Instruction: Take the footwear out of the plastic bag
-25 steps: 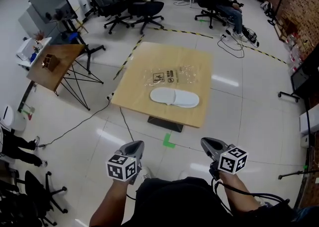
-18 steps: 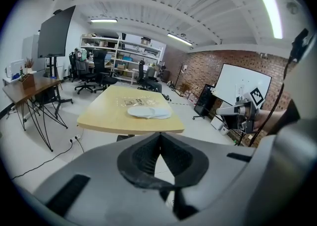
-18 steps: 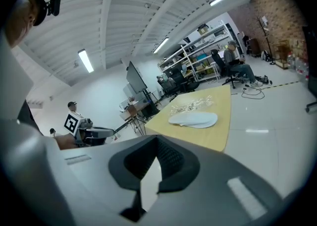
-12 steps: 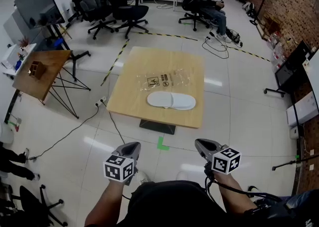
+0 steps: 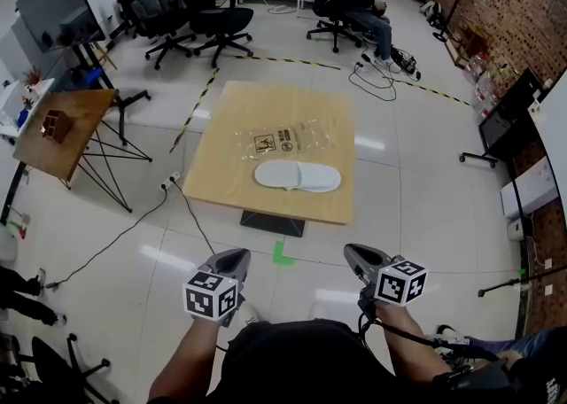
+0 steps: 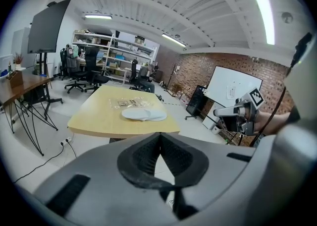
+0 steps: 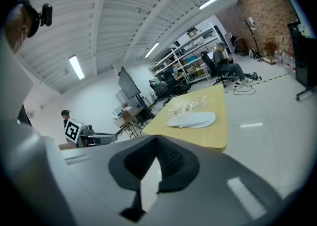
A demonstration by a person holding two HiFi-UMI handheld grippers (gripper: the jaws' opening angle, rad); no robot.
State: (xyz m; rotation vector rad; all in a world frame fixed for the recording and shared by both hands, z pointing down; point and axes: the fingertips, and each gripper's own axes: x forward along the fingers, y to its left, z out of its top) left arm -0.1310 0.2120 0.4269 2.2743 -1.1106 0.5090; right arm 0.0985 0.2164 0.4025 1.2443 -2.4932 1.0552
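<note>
Shiny white floor is seen all around a wooden desk [image 5: 221, 190] in a big workroom, and office chairs [image 5: 208, 17] are parked far behind it. On the desk, a pair of white slippers [image 5: 297, 176] is laid flat, side by side, in the open. They look soft, thin and light. A clear plastic bag [image 5: 288, 138] with black print is spread flat just behind them, and nothing can be seen inside it. So the taking-out step is judged to be done already. The left hand-held gripper [image 5: 234, 260] and the right hand-held gripper [image 5: 355, 257] are held low by the person's body, well apart from the desk. Both are squeezed fully closed, with nothing caught between the jaws. If more work is wanted, the desk must be walked up to first, and the jaws must be opened before anything is picked up.
</note>
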